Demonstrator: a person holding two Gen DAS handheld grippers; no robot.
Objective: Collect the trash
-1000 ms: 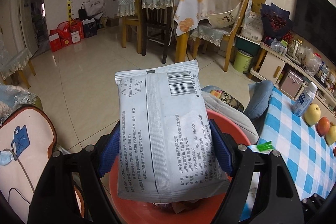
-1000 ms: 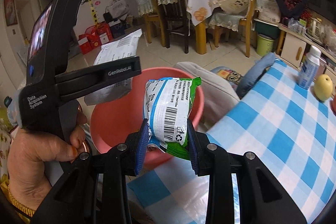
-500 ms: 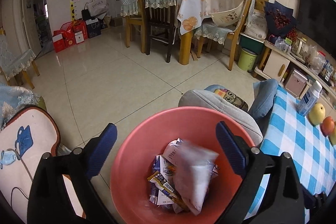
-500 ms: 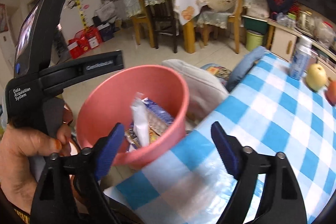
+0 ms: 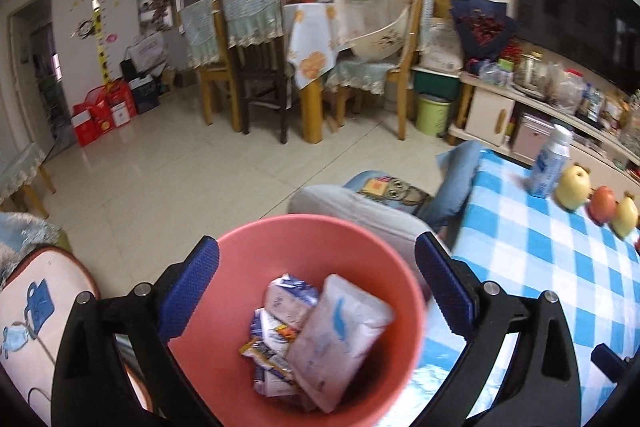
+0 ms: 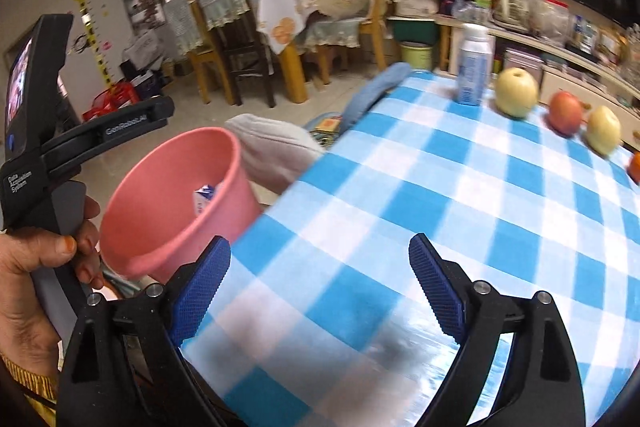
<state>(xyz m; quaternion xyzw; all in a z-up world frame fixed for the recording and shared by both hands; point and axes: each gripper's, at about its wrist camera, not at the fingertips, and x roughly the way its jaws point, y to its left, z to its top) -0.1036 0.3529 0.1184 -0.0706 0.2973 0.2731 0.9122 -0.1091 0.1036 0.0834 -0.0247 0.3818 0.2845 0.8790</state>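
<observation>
Our left gripper (image 5: 316, 291) hangs over the pink bin (image 5: 256, 239), jaws spreading wider, nothing pinched between them. White packet (image 5: 340, 331) lies in the bin on top of the other wrappers (image 5: 280, 311). Our right gripper (image 6: 320, 287) sits over the blue checked tablecloth (image 6: 460, 195), jaws also opening, empty. The bin stands just off the table's edge. Bottle (image 6: 474, 71) and fruit (image 6: 516, 93) sit along the far side.
</observation>
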